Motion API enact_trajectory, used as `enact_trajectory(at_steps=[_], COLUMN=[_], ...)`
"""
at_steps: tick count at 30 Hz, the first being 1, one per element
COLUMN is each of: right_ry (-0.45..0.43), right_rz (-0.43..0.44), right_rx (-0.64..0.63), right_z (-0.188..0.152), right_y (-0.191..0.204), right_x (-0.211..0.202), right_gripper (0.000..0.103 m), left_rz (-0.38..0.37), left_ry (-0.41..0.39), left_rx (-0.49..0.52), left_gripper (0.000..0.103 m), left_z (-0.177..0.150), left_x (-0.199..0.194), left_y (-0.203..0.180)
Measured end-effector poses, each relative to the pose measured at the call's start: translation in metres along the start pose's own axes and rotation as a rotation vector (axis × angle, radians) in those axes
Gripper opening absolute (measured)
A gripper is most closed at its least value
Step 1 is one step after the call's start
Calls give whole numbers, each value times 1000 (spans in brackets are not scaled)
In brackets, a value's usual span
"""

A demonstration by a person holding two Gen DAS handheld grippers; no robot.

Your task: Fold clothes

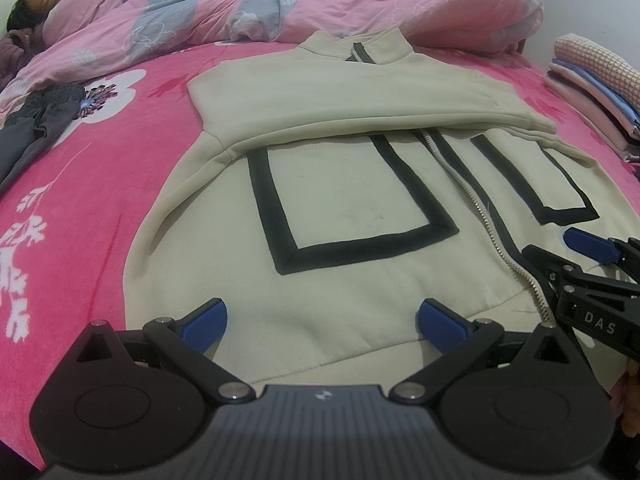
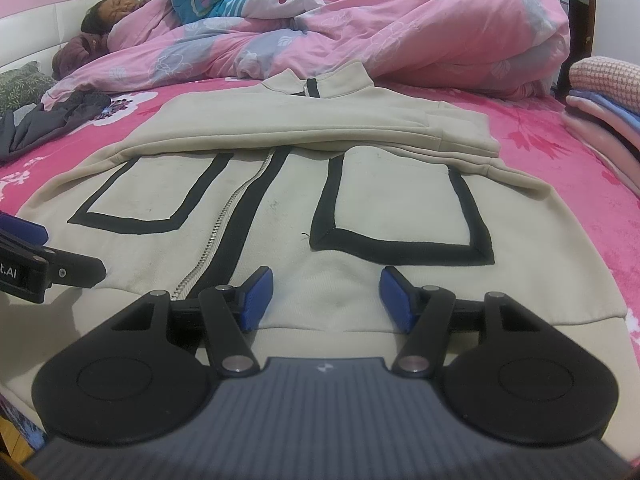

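A cream zip-up jacket (image 1: 352,200) with black-trimmed pockets lies flat on the pink bed, collar at the far side, both sleeves folded across the chest. My left gripper (image 1: 322,326) hovers open over the jacket's hem, left of the zipper (image 1: 480,216), with only cloth below its blue pads. In the right wrist view the same jacket (image 2: 360,208) fills the middle, and my right gripper (image 2: 326,300) stands open above the hem, right of the zipper (image 2: 224,224). The right gripper's fingers (image 1: 588,242) show at the right edge of the left view; the left gripper's finger (image 2: 24,232) shows at the left edge of the right view.
A person (image 2: 108,12) lies under a pink quilt (image 2: 400,28) across the far side of the bed. Dark clothes (image 1: 36,128) are heaped at the left. A stack of folded clothes (image 1: 600,92) sits at the right edge. The pink floral sheet (image 1: 80,200) surrounds the jacket.
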State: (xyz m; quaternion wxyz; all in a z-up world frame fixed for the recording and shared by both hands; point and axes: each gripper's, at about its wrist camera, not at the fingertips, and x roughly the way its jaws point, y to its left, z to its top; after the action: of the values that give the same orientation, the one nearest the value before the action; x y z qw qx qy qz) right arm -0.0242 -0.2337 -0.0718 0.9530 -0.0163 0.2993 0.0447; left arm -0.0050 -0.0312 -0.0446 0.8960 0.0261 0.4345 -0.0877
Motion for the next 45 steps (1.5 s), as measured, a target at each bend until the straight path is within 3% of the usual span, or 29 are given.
enact_trajectory(at_steps=[40,45], right_ry=[-8,47], right_rz=[1,30], right_rx=[-2,-6], right_z=[-2,7], right_y=[0,-3], right_x=[1,2], right_gripper=[60,61], left_rz=[20,9], left_ry=[-1,42], left_rx=[7,10], left_gripper=[103,102], left_z=[1,9], left_x=[0,0], left_y=[-4,-2])
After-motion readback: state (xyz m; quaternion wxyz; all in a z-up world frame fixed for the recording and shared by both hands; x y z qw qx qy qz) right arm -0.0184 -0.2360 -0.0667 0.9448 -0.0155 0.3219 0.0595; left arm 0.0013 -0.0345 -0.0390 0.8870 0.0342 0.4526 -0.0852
